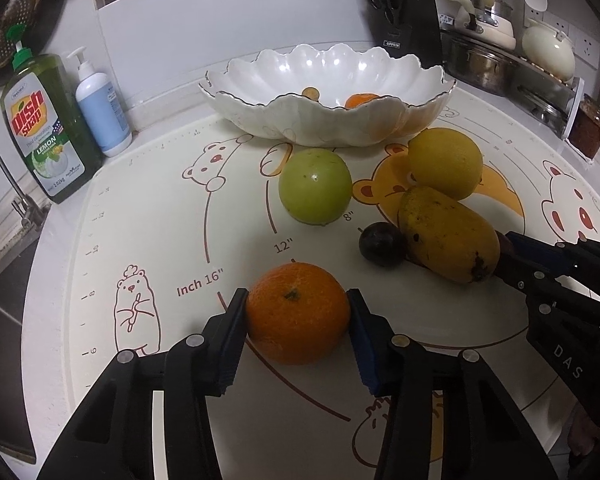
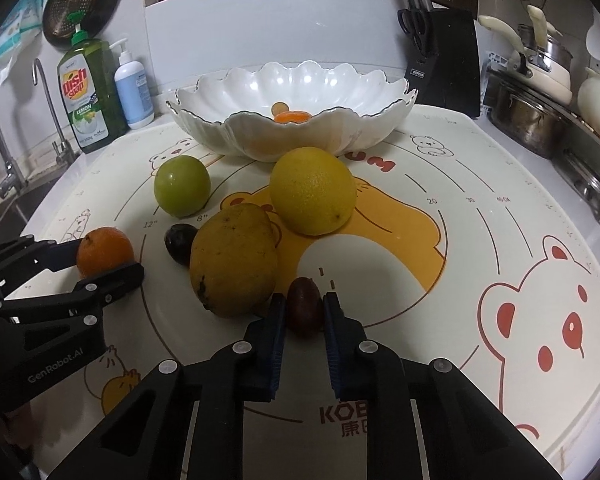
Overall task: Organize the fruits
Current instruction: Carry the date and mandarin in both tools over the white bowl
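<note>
Already both claws are on fruit: the left gripper [image 1: 297, 312] has its pads pressed to either side of a round orange mandarin [image 1: 298, 312] on the near left of the cream bear-printed silicone mat [image 1: 420, 380], and the right gripper [image 2: 305, 308] is closed around a small dark reddish plum-like fruit [image 2: 305, 306] near the middle, both fruits seemingly resting on the mat. The scalloped white ceramic bowl [image 2: 204, 118], at the far side, holds a small orange citrus [image 2: 291, 116] and a little brownish round fruit [image 2: 279, 108]. The likeliest slip is the small smooth plum squirting out of the pads if the squeeze is off-centre. It sits just beside a large yellow-brown mango [image 2: 234, 260], which a careless lift could nudge into a second dark round fruit [image 2: 179, 244]. A yellow lemon-like citrus [image 2: 313, 191] and a green round apple [image 2: 182, 185] lie between the grippers and the bowl, so each fruit must clear them and the raised rim. Soap bottles and pots stand well apart.
</note>
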Tool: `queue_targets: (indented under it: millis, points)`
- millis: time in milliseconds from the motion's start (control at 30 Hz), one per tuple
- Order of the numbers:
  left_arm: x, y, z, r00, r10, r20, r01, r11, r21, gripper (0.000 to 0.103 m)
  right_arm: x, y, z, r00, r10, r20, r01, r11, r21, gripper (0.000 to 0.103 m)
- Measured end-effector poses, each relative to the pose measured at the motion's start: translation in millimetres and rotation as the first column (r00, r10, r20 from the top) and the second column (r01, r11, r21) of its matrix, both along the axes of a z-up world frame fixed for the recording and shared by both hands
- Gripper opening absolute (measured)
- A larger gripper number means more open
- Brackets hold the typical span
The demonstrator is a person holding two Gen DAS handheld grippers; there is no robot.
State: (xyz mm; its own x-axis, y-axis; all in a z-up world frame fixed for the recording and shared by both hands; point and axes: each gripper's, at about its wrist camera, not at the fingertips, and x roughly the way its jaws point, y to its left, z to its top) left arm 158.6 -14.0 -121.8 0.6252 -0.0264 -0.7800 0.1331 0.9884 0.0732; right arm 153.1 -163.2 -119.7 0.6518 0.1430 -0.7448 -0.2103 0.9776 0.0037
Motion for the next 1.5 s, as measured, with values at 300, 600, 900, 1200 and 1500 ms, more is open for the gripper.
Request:
queue_targets:
  millis: [300, 600, 900, 1200, 1500]
  points:
    - [-1, -5, 10, 1.000, -0.010, 0.017, 0.010, 1.000, -0.005, 0.047, 1, -8, 11, 0.999, -0.028, 0.029, 0.028, 1.000, 0.004, 0.019]
    - [9, -6, 32, 0.998, -0.012, 0.063, 0.013, 1.000, -0.014, 0.047, 7, -14, 31, 0.997, -0.046, 0.069, 0.045, 0.999, 0.014, 0.019]
    - [24, -6, 55, 0.994, -0.015, 0.110, 0.017, 1.000, -0.018, 0.047, 21, -17, 53, 0.991, -0.064, 0.115, 0.062, 0.998, 0.017, 0.019]
    - [37, -6, 76, 0.988, -0.017, 0.154, 0.019, 1.000, -0.014, 0.047, 33, -17, 72, 0.984, -0.069, 0.163, 0.068, 0.998, 0.012, 0.019]
    - [55, -4, 92, 0.982, -0.013, 0.189, 0.015, 1.000, -0.009, 0.047, 50, -16, 89, 0.976, -0.076, 0.203, 0.077, 0.997, 0.001, 0.019]
